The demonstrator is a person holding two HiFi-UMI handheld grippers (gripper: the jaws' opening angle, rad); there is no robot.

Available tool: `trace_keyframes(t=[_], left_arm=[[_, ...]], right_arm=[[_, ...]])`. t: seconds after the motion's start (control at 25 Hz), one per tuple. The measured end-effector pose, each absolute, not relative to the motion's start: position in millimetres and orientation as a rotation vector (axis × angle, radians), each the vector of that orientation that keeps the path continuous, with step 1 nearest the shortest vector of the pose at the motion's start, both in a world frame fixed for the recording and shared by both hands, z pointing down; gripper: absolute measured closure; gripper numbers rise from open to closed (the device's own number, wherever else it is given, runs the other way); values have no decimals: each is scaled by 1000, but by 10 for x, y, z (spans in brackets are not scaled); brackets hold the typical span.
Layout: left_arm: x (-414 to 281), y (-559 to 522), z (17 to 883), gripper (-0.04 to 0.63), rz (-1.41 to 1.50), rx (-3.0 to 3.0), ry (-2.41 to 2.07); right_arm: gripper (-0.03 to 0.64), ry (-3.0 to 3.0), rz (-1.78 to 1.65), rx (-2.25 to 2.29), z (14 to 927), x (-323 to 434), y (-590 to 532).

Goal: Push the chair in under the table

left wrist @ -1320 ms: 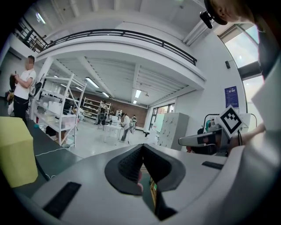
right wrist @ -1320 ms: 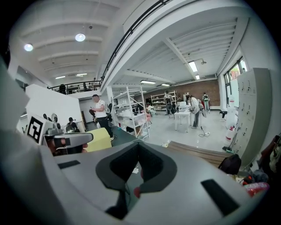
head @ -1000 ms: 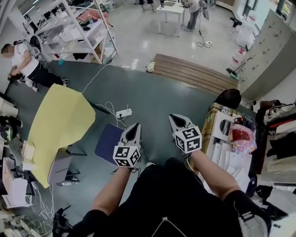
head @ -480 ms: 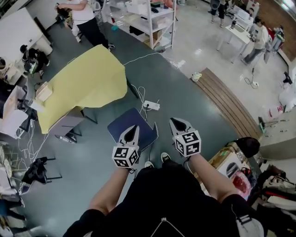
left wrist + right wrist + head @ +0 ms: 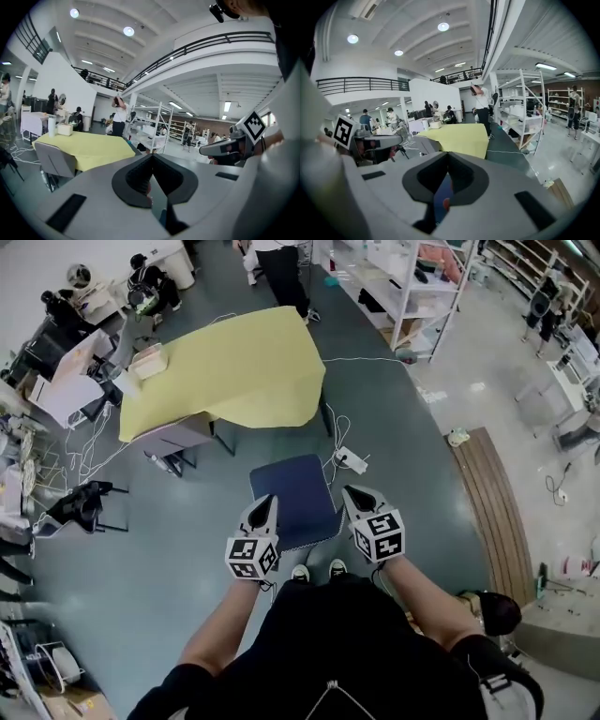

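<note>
While both tongs were pressed together and held nothing, the chair sat at the middle of the head view. Its dark blue seat lay between and just above the left gripper and the right gripper. The two looked about equally near it, though whether either touched it could not be told. The table, under a yellow cloth, lay higher and to the left, apart from the chair with bare floor between. A push would probably have had to go up the frame and slightly leftward. The seat looked flat and squarish with rounded corners. A paler strip ran along its lower edge, likely the backrest seen from above.
</note>
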State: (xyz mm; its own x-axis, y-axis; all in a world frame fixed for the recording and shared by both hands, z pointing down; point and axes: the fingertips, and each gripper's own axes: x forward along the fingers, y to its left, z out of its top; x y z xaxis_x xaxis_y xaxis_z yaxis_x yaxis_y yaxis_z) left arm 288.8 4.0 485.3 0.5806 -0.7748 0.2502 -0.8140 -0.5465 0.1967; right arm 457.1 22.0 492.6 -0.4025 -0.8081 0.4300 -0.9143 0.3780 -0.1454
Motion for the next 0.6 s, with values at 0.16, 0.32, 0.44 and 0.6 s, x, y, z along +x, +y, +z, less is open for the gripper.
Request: trace_keyframes(t=[0.16,0.32,0.44,0.6], left_arm=[[2729,-4,4837,584,200,2458,-1429],[2543,72,4851,584,239,2382,-1543],[2369,109,4899,584,258,2339,-1597],[2094,167,4995,584,282,2304,-1615]], right_arm=[[603,-2418,539,1363,5026,4382,47],[603,-2489,542,1206,5087,4165,-74],[603,-2516,536,1147,5116,4023,-149],[603,-2522,518,1113,5150,3787,-164]])
